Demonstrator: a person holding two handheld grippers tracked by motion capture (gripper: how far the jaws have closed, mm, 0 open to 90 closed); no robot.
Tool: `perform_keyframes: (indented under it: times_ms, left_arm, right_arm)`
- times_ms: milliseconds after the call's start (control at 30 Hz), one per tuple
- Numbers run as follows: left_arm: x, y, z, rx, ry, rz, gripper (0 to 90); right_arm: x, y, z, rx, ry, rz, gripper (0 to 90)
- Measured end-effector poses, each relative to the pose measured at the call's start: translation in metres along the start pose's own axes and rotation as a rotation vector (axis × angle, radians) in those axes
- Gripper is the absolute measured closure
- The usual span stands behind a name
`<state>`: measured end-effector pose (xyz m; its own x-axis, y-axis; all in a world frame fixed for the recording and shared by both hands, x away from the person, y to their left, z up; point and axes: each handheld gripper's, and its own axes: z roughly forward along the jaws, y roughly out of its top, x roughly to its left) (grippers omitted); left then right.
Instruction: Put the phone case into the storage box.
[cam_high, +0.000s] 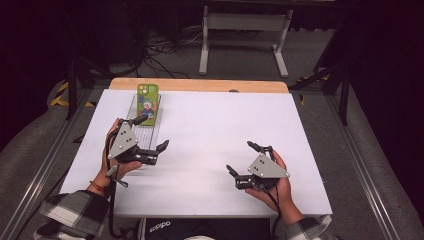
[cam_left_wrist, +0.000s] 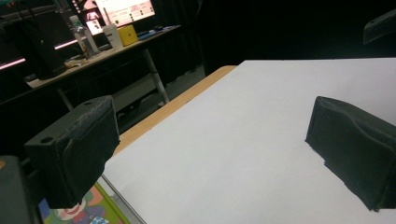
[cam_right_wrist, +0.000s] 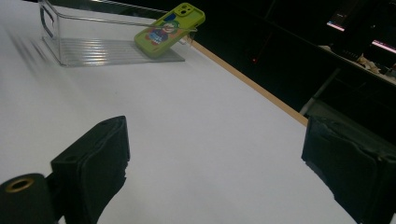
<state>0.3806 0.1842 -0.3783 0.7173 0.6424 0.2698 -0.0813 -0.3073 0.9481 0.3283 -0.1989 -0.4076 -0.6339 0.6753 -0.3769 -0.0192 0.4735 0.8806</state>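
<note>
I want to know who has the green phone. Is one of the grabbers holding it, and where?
Neither. The left gripper and right gripper are both open and empty. The green phone leans in the clear tray, untouched.

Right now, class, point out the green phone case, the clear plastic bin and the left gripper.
green phone case (cam_right_wrist: 169, 29), right gripper view, cartoon back
clear plastic bin (cam_right_wrist: 107, 51), right gripper view, ribbed floor
left gripper (cam_high: 153, 132), high view, between fingers

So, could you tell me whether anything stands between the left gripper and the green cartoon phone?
Nothing visible does. The left gripper hovers open beside the clear plastic tray, where the green cartoon phone leans on the far end.
</note>
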Motion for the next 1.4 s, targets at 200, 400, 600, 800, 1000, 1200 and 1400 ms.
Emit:
perform_keyframes:
  times_ms: [200,400,600,800,1000,1200,1400]
  left_arm:
    - [-0.004,0.000,-0.002,0.000,-0.010,0.011,3.1]
    - [-0.008,-0.002,-0.004,-0.002,-0.020,0.007,3.0]
    - [-0.014,-0.004,-0.007,0.001,-0.019,0.026,3.1]
    - [-0.022,-0.007,-0.008,0.006,-0.032,0.032,3.3]
    - [-0.029,-0.011,-0.007,0.016,-0.040,0.034,3.6]
    - [-0.036,-0.018,-0.007,0.021,-0.051,0.032,3.9]
    - [-0.039,-0.022,-0.009,0.025,-0.054,0.032,4.2]
  right_arm:
    - [0.000,-0.001,-0.002,0.003,0.001,0.006,7.3]
    - [0.000,-0.001,-0.002,0.000,0.002,0.013,7.1]
    - [0.000,0.000,-0.004,-0.005,0.003,0.007,7.0]
    - [0.000,0.000,-0.006,-0.011,0.004,0.005,6.3]
    - [0.001,0.000,-0.006,-0.018,0.011,0.001,6.1]
    - [0.003,-0.001,-0.007,-0.020,0.012,-0.003,6.2]
    - [0.006,-0.001,-0.007,-0.014,0.013,-0.006,6.3]
